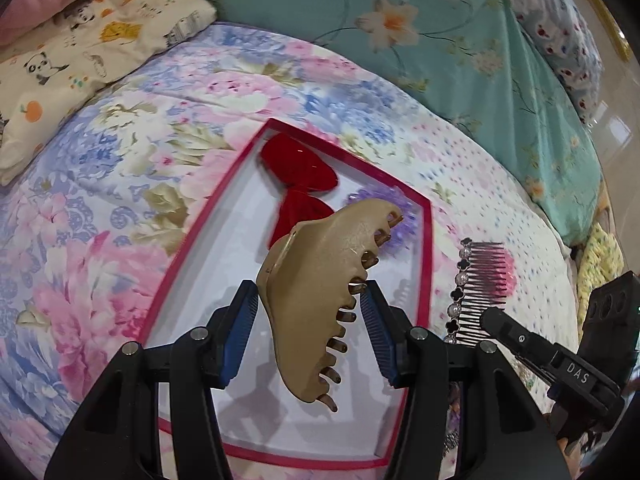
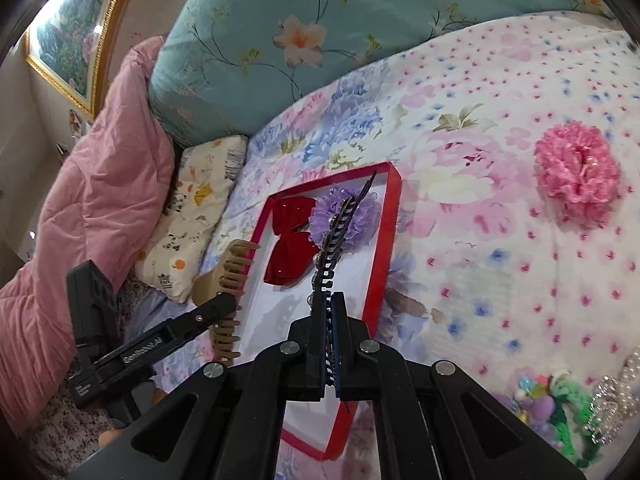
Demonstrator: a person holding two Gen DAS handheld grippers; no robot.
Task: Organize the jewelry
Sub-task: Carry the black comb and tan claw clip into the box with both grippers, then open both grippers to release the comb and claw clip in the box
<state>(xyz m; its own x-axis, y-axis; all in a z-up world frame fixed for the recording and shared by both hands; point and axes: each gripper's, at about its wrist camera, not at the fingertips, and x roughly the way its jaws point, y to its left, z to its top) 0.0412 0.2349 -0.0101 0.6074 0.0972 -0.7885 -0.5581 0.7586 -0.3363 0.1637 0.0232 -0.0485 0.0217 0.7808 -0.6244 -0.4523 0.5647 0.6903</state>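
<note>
My left gripper [image 1: 310, 300] is shut on a tan claw hair clip [image 1: 320, 300] and holds it above the red-rimmed white tray [image 1: 188, 240]. The clip also shows in the right wrist view [image 2: 226, 276]. A red bow [image 1: 298, 184] and a purple flower scrunchie [image 1: 396, 216] lie in the tray's far end. My right gripper [image 2: 329, 300] is shut on a dark beaded hair comb [image 2: 340, 236], held edge-on over the tray [image 2: 390, 224]. The comb shows in the left wrist view [image 1: 478, 292] beside the tray's right rim.
A pink flower scrunchie [image 2: 576, 178] lies on the floral bedspread to the right. Small colourful accessories [image 2: 556, 412] and a pearl piece [image 2: 616, 404] lie at the lower right. Pillows and a teal quilt [image 2: 280, 32] line the far side.
</note>
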